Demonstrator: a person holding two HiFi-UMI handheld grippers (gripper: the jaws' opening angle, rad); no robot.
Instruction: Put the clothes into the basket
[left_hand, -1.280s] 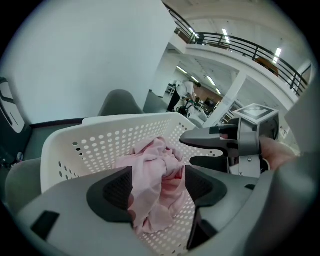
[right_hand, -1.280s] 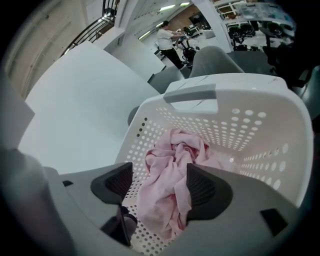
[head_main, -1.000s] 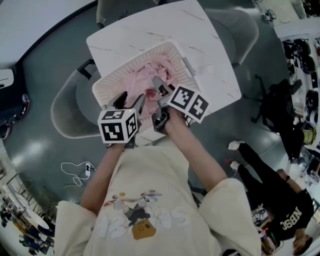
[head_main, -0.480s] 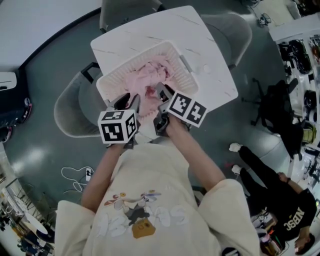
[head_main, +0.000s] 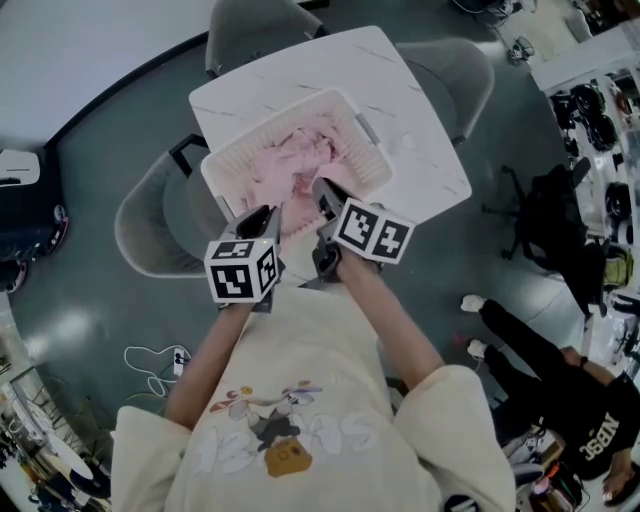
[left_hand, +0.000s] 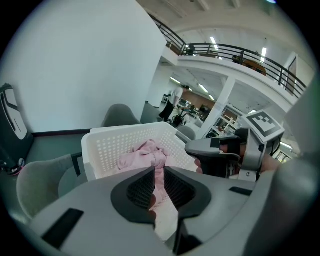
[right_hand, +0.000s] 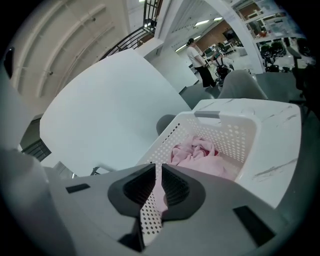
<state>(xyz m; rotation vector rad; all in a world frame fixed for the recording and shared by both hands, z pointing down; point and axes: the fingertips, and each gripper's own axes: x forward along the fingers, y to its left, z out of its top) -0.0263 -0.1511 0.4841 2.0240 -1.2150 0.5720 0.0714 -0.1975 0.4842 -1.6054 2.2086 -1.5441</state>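
A white perforated basket (head_main: 270, 130) stands on the white marble table (head_main: 330, 60) with crumpled pink clothes (head_main: 295, 160) inside. My left gripper (head_main: 262, 215) hovers at the basket's near rim, and the right gripper (head_main: 322, 188) beside it reaches just over that rim. Both sets of jaws have just been closing and now stand together with only a slit left. In the left gripper view (left_hand: 159, 172), the basket (left_hand: 112, 147), the clothes (left_hand: 145, 152) and the right gripper (left_hand: 192, 148) lie ahead. In the right gripper view (right_hand: 158, 172), the basket (right_hand: 235, 135) and clothes (right_hand: 197, 152) lie beyond. Neither gripper holds cloth.
Grey chairs ring the table, at the left (head_main: 150, 220), the far side (head_main: 255, 25) and the right (head_main: 455, 70). A person in black (head_main: 560, 400) stands at the lower right. A white cable (head_main: 150, 355) lies on the floor at the left.
Both grippers have drawn back from over the clothes toward the basket's near rim and lifted a little. Their jaws, wide apart a second ago, have closed. The clothes stay in the basket.
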